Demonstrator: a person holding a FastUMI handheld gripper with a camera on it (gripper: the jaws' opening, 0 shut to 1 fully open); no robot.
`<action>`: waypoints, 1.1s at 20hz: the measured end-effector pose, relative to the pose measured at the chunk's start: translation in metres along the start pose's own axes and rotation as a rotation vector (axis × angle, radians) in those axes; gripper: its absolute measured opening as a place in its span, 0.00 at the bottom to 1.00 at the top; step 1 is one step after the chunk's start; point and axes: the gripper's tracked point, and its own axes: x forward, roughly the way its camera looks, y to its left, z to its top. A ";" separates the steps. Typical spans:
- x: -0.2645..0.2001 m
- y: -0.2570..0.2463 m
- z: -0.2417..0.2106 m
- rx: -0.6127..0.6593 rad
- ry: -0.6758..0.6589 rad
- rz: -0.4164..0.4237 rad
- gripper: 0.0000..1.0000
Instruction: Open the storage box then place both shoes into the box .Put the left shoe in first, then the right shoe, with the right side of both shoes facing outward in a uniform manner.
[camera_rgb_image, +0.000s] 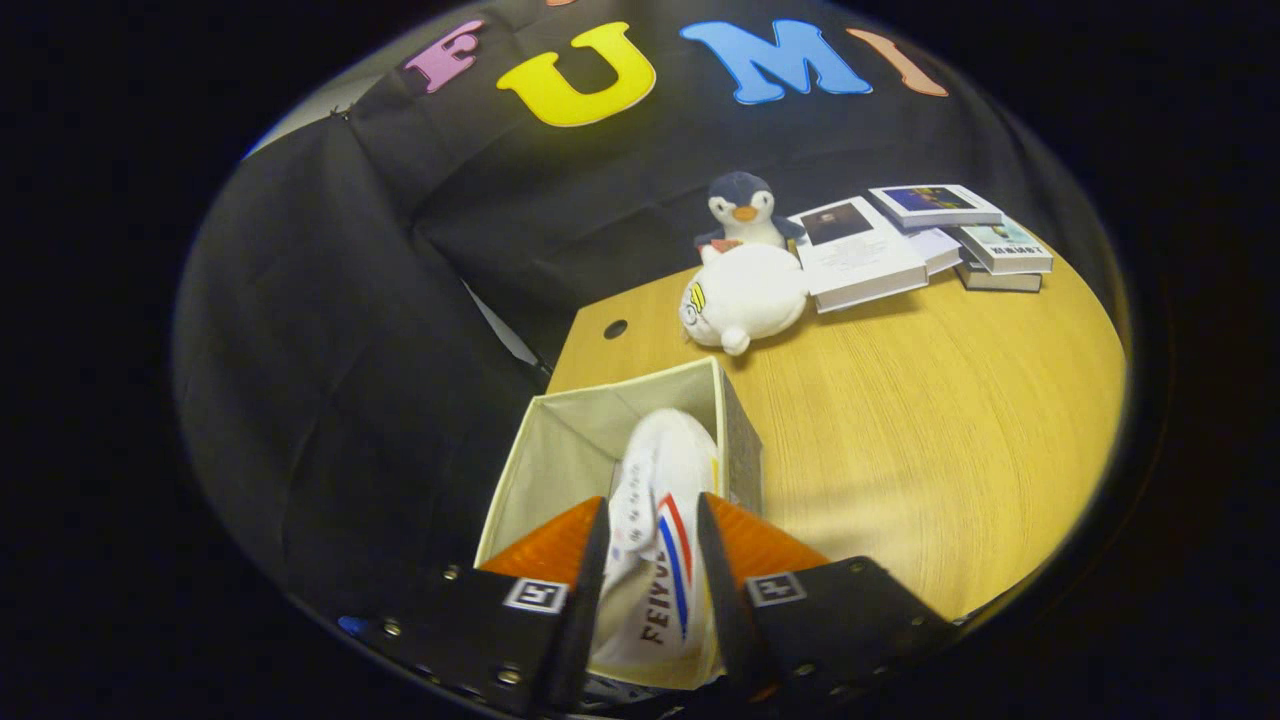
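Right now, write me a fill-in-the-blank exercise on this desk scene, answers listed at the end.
1. The gripper is shut on a white canvas ____ with red and blue stripes.
2. Its toe points into the open beige fabric storage box, which stands on the wooden ____.
3. Beyond the box, a white plush toy lies in front of a plush ____.
4. Beside the plush toys lies a pile of ____.

Answers: shoe; desk; penguin; books

1. The shoe (660, 520), held between the fingers (722, 590), is white, marked with red and blue stripes and dark lettering on its side.
2. The storage box (560, 450) is lined in pale cream, with a grey outer wall.
3. The tabletop (930, 430) is finished in light yellowish wood grain.
4. The penguin toy (745, 210) is coloured dark blue and white, with an orange beak.
5. The round plush (745, 295) is white, with a yellow marking.
6. The books (900, 245) are mostly white-covered, with dark pictures.
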 end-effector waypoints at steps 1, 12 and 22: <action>-0.007 -0.002 0.010 -0.024 -0.033 -0.004 0.77; -0.100 -0.054 0.104 -0.220 -0.308 -0.116 0.98; -0.211 -0.146 0.170 -0.355 -0.515 -0.311 0.98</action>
